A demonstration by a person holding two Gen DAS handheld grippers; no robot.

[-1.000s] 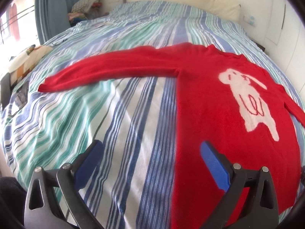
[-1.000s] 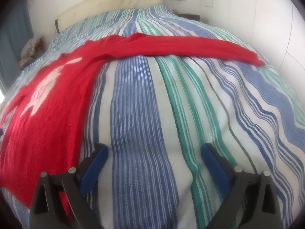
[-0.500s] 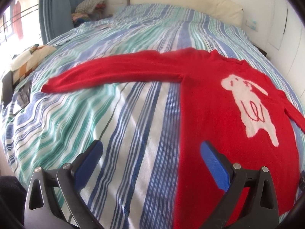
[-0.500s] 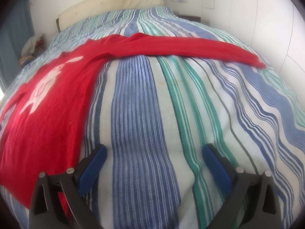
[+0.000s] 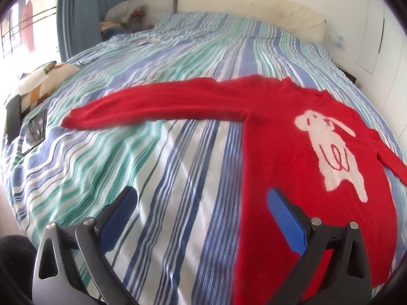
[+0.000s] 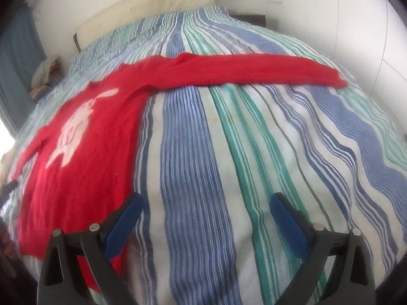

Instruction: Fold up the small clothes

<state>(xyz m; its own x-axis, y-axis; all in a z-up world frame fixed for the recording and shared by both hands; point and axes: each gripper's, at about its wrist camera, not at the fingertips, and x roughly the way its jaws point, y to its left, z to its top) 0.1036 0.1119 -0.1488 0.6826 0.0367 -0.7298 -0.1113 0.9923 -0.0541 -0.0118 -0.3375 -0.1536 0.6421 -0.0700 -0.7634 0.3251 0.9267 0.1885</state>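
Your left gripper [image 5: 201,203] wide open, empty, over sweater [image 5: 292,152] edge, your right gripper [image 6: 206,206] wide open, empty, above bed [image 6: 229,139]

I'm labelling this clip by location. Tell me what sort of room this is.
Most likely a bedroom in a home. A wide bed with a striped cover and a padded cream headboard fills the view, a blue curtain hangs by the window, and a red sweater lies spread flat for folding.
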